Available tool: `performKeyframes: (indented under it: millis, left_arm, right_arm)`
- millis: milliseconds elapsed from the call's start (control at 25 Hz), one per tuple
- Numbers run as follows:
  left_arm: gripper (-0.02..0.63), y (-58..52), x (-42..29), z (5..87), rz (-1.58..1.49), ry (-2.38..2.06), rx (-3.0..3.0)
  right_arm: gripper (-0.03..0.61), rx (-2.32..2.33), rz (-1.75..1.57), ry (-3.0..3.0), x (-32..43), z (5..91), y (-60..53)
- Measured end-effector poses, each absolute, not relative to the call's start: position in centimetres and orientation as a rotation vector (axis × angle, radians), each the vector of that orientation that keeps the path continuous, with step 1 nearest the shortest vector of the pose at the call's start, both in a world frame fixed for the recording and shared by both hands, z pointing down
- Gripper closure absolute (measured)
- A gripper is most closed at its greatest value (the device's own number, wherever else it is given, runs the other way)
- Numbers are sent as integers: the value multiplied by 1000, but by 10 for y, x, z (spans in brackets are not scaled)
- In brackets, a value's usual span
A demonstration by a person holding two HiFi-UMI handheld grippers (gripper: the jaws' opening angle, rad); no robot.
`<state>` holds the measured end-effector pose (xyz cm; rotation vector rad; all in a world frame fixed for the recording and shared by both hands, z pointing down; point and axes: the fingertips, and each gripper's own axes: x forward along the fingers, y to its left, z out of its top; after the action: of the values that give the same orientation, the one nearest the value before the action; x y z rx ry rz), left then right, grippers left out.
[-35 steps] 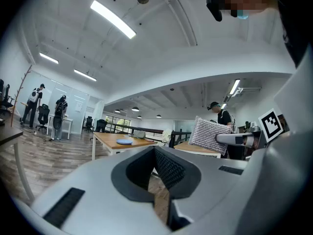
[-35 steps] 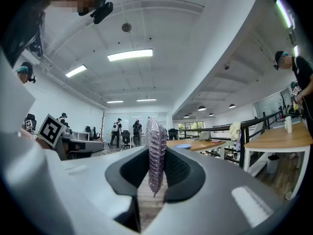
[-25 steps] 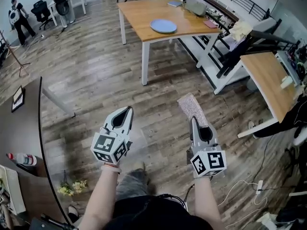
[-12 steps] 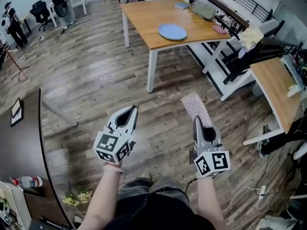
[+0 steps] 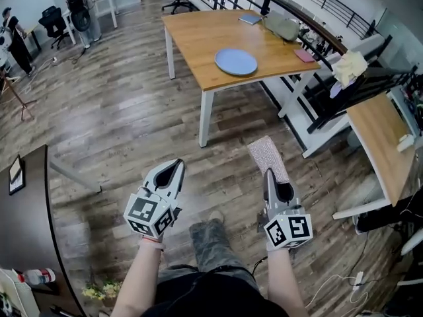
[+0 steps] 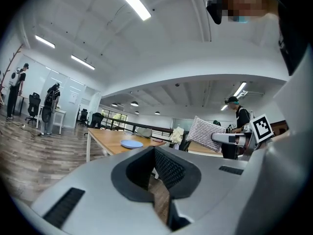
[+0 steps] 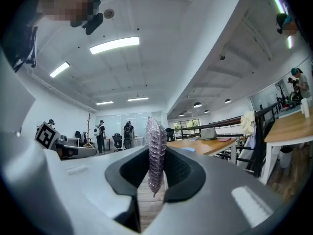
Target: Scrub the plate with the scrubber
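The scrubber (image 5: 268, 157) is clamped in the right gripper (image 5: 270, 177). The left gripper (image 5: 174, 166) is closed and empty. The plate (image 5: 236, 61) lies well ahead on the table (image 5: 192, 32), judged slightly nearer the right gripper.

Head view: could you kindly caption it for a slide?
Right tongs hold the scrubber, left tongs shut, plate on the table ahead.

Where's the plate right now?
In the head view the blue plate lies on the wooden table ahead, upper centre, well beyond the right gripper that holds the scrubber.
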<state>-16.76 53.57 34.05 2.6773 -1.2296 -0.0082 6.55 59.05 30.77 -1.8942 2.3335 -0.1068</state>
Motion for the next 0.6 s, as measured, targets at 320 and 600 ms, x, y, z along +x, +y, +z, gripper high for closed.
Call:
performKeyframes:
  millis: [320, 600]
  left_arm:
    - [617, 431, -130, 327, -43, -1223, 2677]
    - [617, 342, -106, 326, -70, -1252, 2680]
  right_arm:
    - [499, -1825, -25, 2419, 82, 293, 485]
    - [499, -1835, -30, 2404, 126, 293, 408]
